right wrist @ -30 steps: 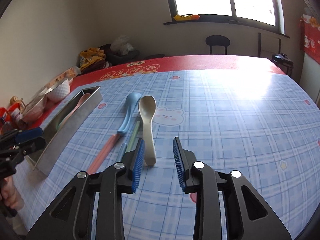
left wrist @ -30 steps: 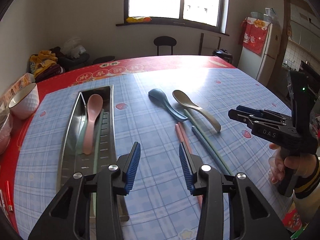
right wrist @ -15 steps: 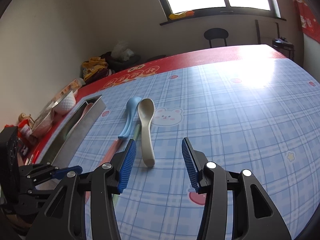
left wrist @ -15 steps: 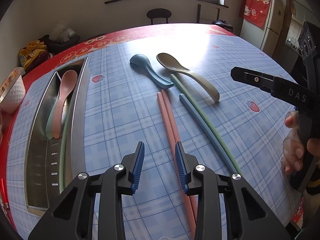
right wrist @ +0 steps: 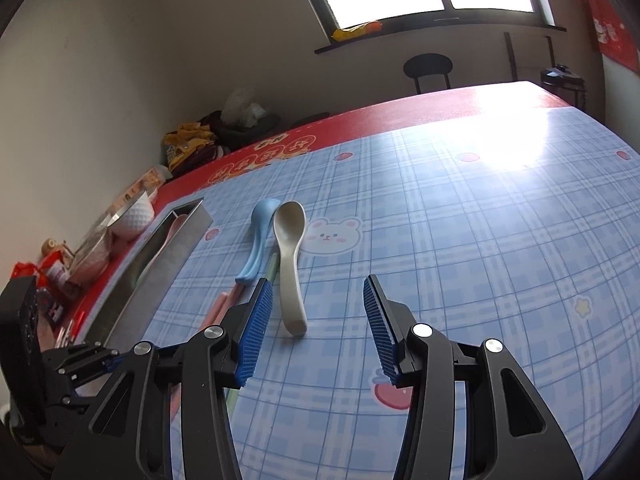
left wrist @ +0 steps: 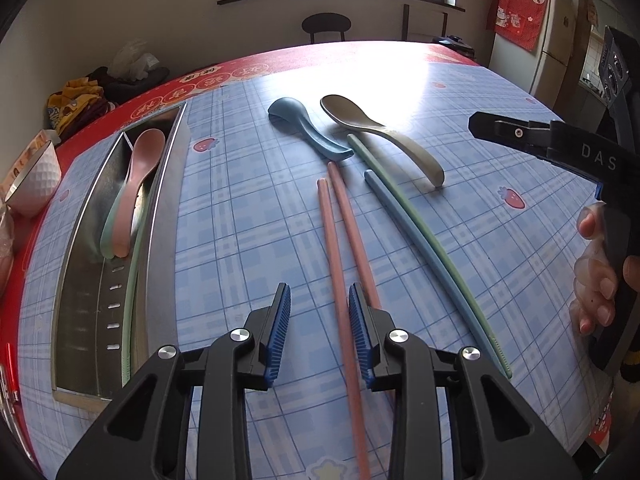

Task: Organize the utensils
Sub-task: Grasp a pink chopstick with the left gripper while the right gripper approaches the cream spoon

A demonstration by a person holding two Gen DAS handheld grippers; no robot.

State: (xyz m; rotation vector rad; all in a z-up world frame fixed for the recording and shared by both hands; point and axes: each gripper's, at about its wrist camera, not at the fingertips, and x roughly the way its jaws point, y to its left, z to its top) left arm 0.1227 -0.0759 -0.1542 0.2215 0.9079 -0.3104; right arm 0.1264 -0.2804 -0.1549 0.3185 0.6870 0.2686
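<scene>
On the counter [left wrist: 248, 184], covered in a glossy blue plaid cloth with a red border, my left fingers [left wrist: 319, 330] hang low with their ribbed blue pads parted by a narrow gap, gripping nothing; the left stick of the smooth pink chopsticks [left wrist: 335, 248] runs up through that gap, while the right one passes under the right pad. Half a second ago the pads were set at much the same width, but the sticks lay to the right of the gap rather than inside it. Beside them lie a slim blue chopstick [left wrist: 404, 226] and a pale green chopstick [left wrist: 416, 220], side by side and gently curved by the lens. Beyond sit a matte blue spoon [left wrist: 304, 124] and a beige spoon [left wrist: 372, 130], both rounded and deep-bowled. To the left, the long shiny steel tray [left wrist: 160, 200], slotted along its floor, holds a pink spoon [left wrist: 138, 176] nested on a green one, plus a green stick along its right wall. My right fingers [right wrist: 318, 326] hover spread wide and empty, the beige spoon's handle end [right wrist: 294, 322] lying between them nearer the left pad; they stand wider than a second ago and have tipped lower since then. A dimpled white bowl [left wrist: 34, 184] rests at the counter's left edge.
</scene>
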